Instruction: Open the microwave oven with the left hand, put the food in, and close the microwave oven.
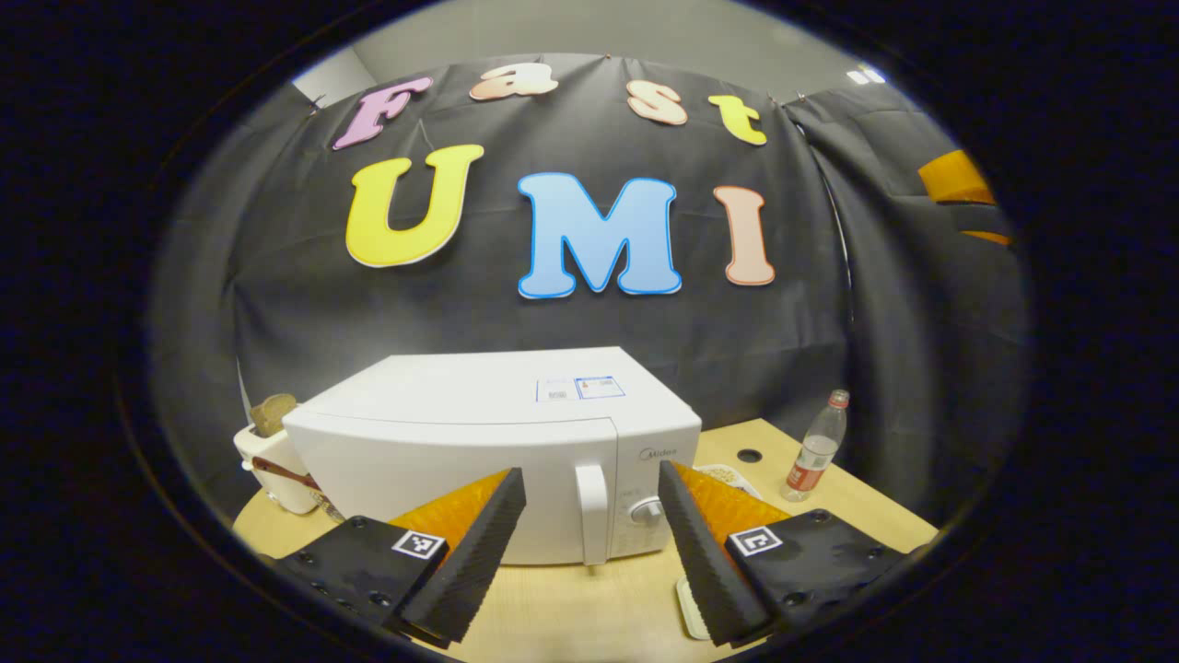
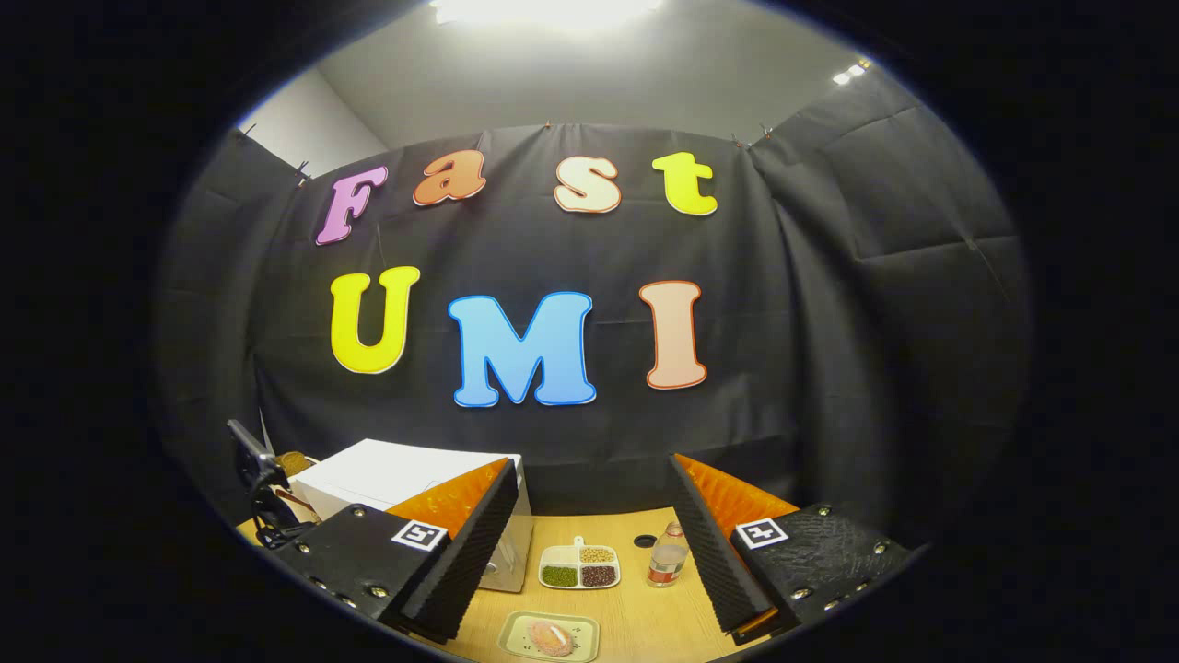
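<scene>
Left gripper view: left gripper (image 1: 589, 543) spread wide, holding nothing, aimed at white boxy microwave oven (image 1: 479, 433) w/ door shut. Pale vertical door handle (image 1: 591, 511) framed between the two fingers, round control knob (image 1: 647, 509) just right of it. Standing on light wooden table (image 1: 857, 502); clear plastic bottle w/ red label (image 1: 815, 458) well right of oven; white toaster w/ bread slice (image 1: 272, 456) at oven's left.

Right gripper view: right gripper (image 2: 594, 552) also spread wide, empty, well back from table. Small pale-green rectangular tray w/ pinkish food (image 2: 550, 636) below, between fingers; divided white dish of beans/grains (image 2: 579, 566) beyond it, near oven's right side.

Step in hand, by judgement: opening door. Best to centre on handle, close firmly at mid-height, pull along hinge arc, not straight back, w/o dragging oven.
</scene>
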Motion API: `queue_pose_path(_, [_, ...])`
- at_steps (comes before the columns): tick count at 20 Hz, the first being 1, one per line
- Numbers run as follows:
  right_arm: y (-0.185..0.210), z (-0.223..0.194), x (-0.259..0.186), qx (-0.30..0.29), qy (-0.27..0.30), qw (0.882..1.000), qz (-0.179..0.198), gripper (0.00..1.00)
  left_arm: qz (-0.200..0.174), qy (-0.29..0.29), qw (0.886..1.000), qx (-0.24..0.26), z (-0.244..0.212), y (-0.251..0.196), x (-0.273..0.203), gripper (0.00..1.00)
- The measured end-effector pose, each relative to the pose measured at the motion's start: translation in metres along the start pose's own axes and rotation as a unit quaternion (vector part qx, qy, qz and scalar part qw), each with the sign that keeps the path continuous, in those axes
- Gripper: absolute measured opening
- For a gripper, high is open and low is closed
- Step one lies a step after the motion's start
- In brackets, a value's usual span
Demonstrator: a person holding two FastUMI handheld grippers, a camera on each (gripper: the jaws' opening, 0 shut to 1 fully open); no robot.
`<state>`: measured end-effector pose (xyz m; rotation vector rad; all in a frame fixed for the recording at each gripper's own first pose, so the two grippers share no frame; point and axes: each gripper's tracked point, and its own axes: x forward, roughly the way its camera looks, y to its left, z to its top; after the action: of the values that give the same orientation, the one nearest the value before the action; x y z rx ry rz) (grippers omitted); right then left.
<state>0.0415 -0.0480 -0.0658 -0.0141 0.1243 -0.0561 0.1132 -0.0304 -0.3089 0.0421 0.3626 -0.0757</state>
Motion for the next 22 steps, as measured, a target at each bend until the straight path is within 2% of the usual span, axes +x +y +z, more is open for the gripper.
queue_pose_path(7, [-0.013,-0.013,0.013,-0.014,0.022,1.000,-0.015,0.98,-0.004,0.059,0.998,-0.022,-0.062,0.000,0.051,0.96])
queue_pose_path(9, [-0.012,-0.016,0.016,-0.015,0.027,0.999,-0.014,0.98,-0.004,0.067,0.998,-0.019,-0.070,0.002,0.061,0.90])
queue_pose_path(10, [-0.011,-0.017,0.018,-0.018,0.029,0.999,-0.015,0.98,0.001,0.070,0.997,-0.015,-0.073,0.005,0.064,0.77])
queue_pose_path(11, [-0.012,-0.019,0.018,-0.021,0.030,0.999,-0.016,0.98,0.002,0.076,0.997,-0.016,-0.079,0.006,0.066,0.72])
queue_pose_path(12, [-0.012,-0.019,0.018,-0.024,0.030,0.999,-0.016,0.98,-0.014,0.083,0.996,-0.031,-0.083,0.001,0.064,0.65])
queue_pose_path(15, [-0.009,-0.021,0.018,-0.035,0.030,0.999,-0.015,0.98,-0.011,0.083,0.996,-0.014,-0.081,-0.002,0.067,0.36])
queue_pose_path(18, [-0.005,-0.022,0.017,-0.033,0.034,0.999,-0.012,0.98,-0.015,0.090,0.996,-0.015,-0.081,-0.003,0.065,0.28])
queue_pose_path(19, [-0.005,-0.023,0.017,-0.031,0.034,0.999,-0.013,0.98,-0.018,0.091,0.996,-0.013,-0.080,-0.003,0.067,0.28])
queue_pose_path(20, [-0.004,-0.023,0.018,-0.029,0.034,0.999,-0.012,0.98,-0.021,0.092,0.995,-0.009,-0.082,-0.003,0.066,0.22])
queue_pose_path(21, [-0.003,-0.025,0.017,-0.027,0.036,0.999,-0.011,0.98,-0.022,0.093,0.995,-0.008,-0.081,-0.002,0.064,0.23])
queue_pose_path(22, [-0.002,-0.026,0.017,-0.026,0.037,0.999,-0.010,0.98,-0.026,0.095,0.995,-0.008,-0.081,-0.002,0.066,0.18])
